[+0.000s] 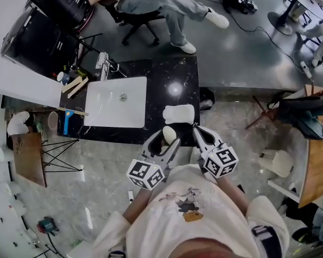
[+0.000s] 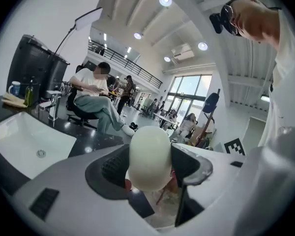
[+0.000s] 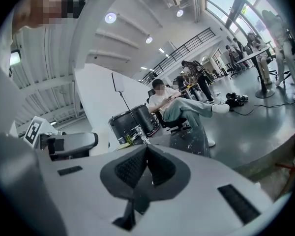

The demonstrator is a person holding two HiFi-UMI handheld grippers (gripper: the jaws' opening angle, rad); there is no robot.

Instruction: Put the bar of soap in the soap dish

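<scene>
My left gripper [image 2: 150, 168] is closed on the bar of soap [image 2: 149, 156], the pale oval clamped upright between its dark pads, low in the middle of the head view. Just above it, the white soap dish [image 1: 179, 114] sits on the black counter [image 1: 169, 74]. My right gripper [image 3: 146, 154] is pressed together with nothing in it.

We stood in a large open lab or studio hall: a black counter [image 1: 175, 74] with a white sink [image 1: 130, 112] stood alone on a polished grey floor [image 1: 231, 47], with black equipment cases [image 1: 40, 39] just beside it. Round ceiling lights [image 2: 164, 0], a mezzanine railing [image 2: 120, 58], tall windows [image 2: 191, 90] and a person [image 1: 156, 1] seated on an office chair [image 1: 134, 20] pointed the same way.
</scene>
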